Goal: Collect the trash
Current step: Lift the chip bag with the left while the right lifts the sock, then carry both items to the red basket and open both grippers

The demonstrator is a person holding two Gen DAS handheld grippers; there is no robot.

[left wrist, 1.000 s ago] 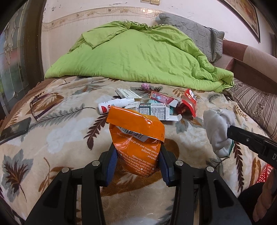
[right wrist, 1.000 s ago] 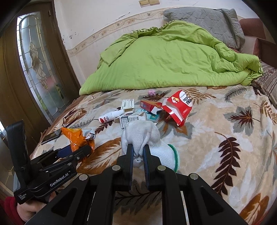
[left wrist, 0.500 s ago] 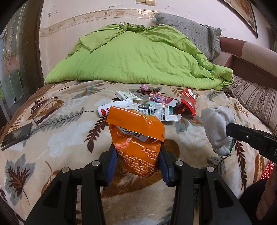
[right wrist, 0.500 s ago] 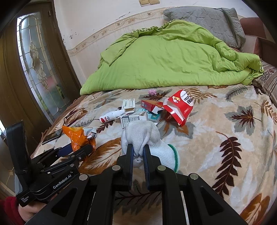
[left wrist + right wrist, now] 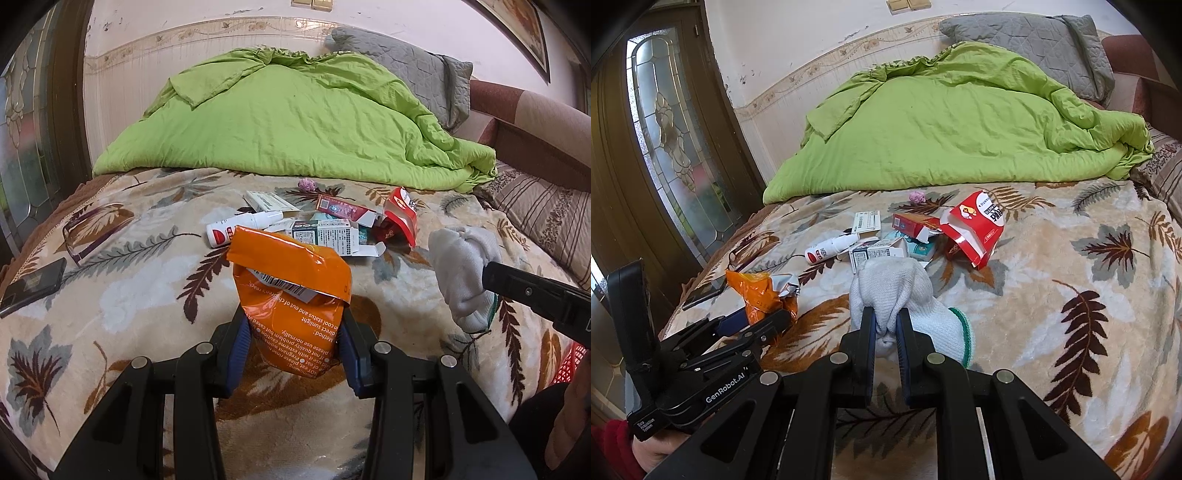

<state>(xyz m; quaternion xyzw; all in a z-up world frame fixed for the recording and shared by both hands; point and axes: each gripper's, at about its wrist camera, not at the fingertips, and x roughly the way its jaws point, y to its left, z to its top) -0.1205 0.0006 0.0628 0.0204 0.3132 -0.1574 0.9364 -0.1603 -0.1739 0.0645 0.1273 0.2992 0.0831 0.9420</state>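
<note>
A bed [image 5: 110, 280] under a leaf-patterned blanket carries a heaped green quilt [image 5: 295, 122] at its far end and a cluster of trash near the middle: an open red carton [image 5: 975, 229] with its end gaping toward the camera, an opened white box [image 5: 325, 236] with flaps out, a red box [image 5: 340, 210] and a white spray bottle [image 5: 240, 229] lying on its side; what the boxes hold cannot be seen. The left gripper [image 5: 293, 343] points down at the blanket, clamped narrowly on an orange snack bag [image 5: 291, 295] with a barcode and upside-down print including "cool status and out of". The right gripper [image 5: 886, 328] pinches a bunched white glove [image 5: 897, 291] with a green cuff. The left gripper's body reads "GenRobot.AI"
</note>
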